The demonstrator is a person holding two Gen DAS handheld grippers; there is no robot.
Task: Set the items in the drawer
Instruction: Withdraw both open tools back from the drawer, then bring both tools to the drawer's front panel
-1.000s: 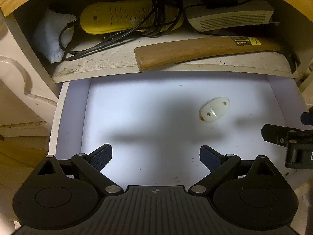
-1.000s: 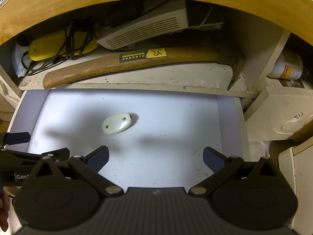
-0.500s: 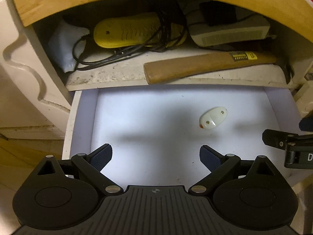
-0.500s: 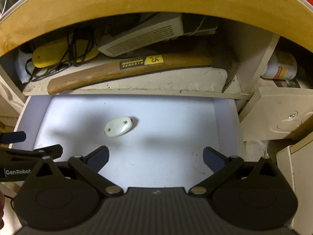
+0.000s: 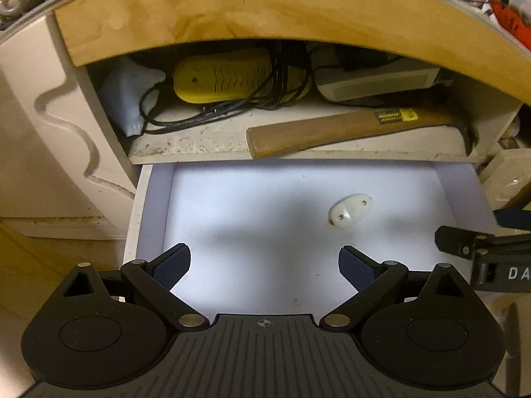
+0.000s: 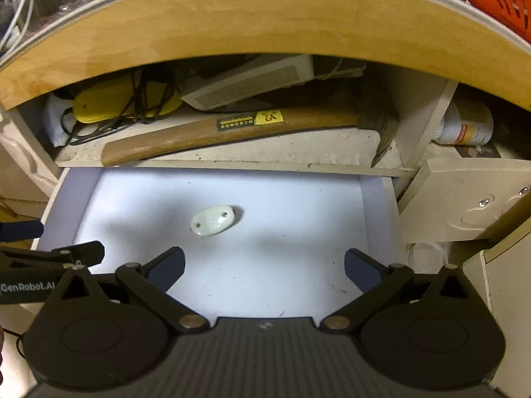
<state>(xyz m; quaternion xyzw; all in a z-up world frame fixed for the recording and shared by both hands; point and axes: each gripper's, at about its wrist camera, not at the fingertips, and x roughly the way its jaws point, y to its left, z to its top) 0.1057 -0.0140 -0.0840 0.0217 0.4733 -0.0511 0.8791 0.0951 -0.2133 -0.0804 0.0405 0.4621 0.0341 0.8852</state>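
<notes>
Left gripper (image 5: 264,265): jaws spread wide, nothing between them; poised over the near edge of the open drawer (image 5: 151,205); fingertips dark blue, ribbed.

Right gripper (image 6: 264,267): likewise spread and empty; beside the left one over the drawer's near right part; its black body shows at the right margin of the left view.

Small white oval item (image 5: 350,210): lies flat on the drawer floor, right of centre in the left view, two small screw heads on top, a red speck at one end; apart from both grippers and from every drawer wall.

Drawer: pulled out, pale lilac lining, otherwise bare; a few crumbs on the floor.

Shelf (image 6: 298,152) above the drawer: hammer (image 6: 212,132) with wooden handle laid across the front, handle end overhanging the lip; yellow ridged device (image 5: 225,79) wrapped in black cable (image 5: 172,122); white vented box (image 6: 252,81); white pouch (image 5: 127,99) at far left.

Side compartment, right: white bottle (image 6: 468,126).

Wooden tabletop edge (image 6: 265,33): overhangs all.

Progress, by judgement: one item is in; both grippers empty; any further items would need fetching; drawer not yet shut.

Clearance: ample bare floor left and front of the oval item; the shelf lip and hammer handle hang low over the drawer's back, so entry is best from the front.
</notes>
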